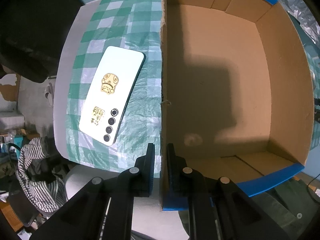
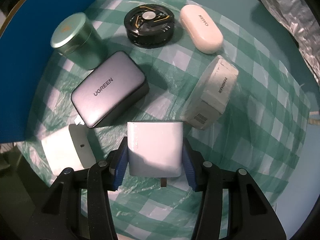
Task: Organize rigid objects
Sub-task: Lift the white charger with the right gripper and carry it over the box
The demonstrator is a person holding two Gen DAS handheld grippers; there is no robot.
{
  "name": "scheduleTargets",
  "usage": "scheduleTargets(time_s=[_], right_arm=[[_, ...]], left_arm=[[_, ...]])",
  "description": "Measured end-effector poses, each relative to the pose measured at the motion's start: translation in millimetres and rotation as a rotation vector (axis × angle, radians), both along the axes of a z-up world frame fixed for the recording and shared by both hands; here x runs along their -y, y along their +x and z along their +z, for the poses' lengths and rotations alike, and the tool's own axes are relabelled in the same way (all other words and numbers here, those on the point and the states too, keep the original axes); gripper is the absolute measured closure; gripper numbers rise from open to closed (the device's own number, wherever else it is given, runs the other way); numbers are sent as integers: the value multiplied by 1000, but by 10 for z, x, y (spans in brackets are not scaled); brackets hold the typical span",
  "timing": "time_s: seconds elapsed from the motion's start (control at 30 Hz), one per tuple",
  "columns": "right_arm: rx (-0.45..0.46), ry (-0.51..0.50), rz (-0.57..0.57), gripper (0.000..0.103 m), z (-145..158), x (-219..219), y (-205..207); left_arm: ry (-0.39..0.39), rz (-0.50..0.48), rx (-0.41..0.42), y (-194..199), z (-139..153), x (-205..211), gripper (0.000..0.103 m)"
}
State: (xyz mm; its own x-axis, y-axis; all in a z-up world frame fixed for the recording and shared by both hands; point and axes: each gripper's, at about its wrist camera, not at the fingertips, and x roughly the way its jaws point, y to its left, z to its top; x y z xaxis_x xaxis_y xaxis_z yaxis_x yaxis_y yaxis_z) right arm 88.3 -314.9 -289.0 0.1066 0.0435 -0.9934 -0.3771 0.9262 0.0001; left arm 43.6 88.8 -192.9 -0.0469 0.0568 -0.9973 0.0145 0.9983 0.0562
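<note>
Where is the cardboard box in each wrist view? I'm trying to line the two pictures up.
Left wrist: the cardboard box fills the right half, open and empty; the left gripper is clamped on its near wall.
Right wrist: only its blue outer wall shows, along the left edge beside the green tin.
Shared landmark: the green checked tablecloth.

Table under green-checked cloth point(image 2: 250, 108). On it: 1 phone point(image 1: 112, 94), cardboard box point(image 1: 290, 80), green tin point(image 2: 78, 40), 4 chargers, round black gadget point(image 2: 149, 28), white earbud case point(image 2: 201, 31).
</note>
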Motion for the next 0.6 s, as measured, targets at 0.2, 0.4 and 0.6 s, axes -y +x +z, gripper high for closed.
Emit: scheduleTargets(time_s=[0.2,0.4,0.6], right_arm=[[-2,29,-80,54,-10,80,41],[-13,87,-159,54,53,156,34],[-6,118,-213,54,228,285,86]], left_arm=[[2,-2,-14,16,-41,-40,91],[-1,-9,-21,8,-59,-6,91],[-21,-14,6,-15,32,1,92]])
